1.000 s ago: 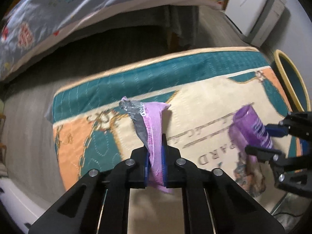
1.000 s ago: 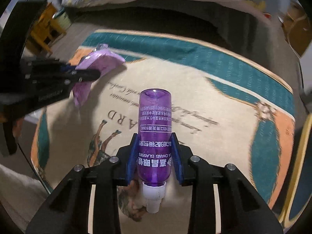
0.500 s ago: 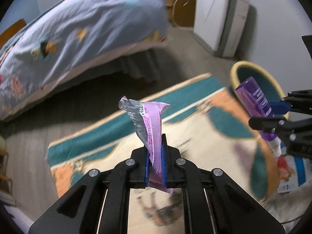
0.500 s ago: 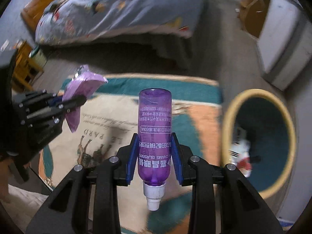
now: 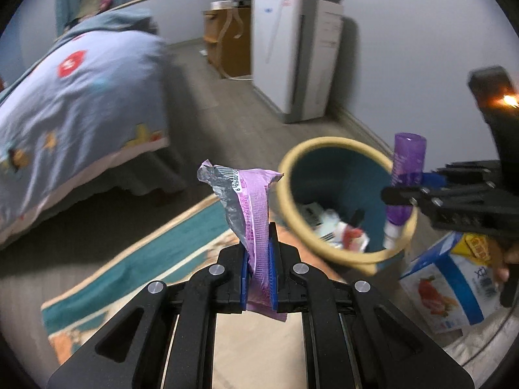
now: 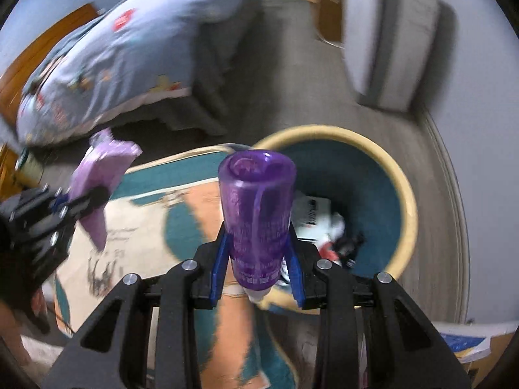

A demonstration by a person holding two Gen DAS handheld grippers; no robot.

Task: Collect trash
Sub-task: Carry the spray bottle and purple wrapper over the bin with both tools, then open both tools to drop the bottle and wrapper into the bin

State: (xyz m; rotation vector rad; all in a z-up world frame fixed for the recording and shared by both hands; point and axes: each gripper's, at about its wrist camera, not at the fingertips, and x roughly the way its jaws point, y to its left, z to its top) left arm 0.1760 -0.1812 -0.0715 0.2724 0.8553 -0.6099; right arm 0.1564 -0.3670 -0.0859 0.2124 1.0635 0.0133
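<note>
My left gripper (image 5: 258, 243) is shut on a crumpled pink and silver wrapper (image 5: 251, 214), which sticks up between the blue pads. The right gripper (image 6: 258, 243) is shut on a purple bottle (image 6: 258, 207), its white cap end toward the camera. A round bin (image 6: 407, 201) with a yellow rim and teal inside stands on the floor just ahead and right of the bottle; in the left wrist view the bin (image 5: 293, 168) lies right of the wrapper, with the bottle (image 5: 407, 178) and right gripper (image 5: 405, 191) hanging over its right rim. Paper trash (image 5: 337, 230) lies in it.
A patterned teal, orange and cream rug (image 6: 181, 214) covers the floor below. A bed with a blue quilt (image 5: 74, 97) is at the left, a white appliance (image 5: 295, 52) against the wall, and printed boxes (image 5: 451, 285) beside the bin.
Both grippers have swung from over the rug toward the bin and risen, each keeping its item. The bin has come into full view, and the bottle now hangs at its rim.
</note>
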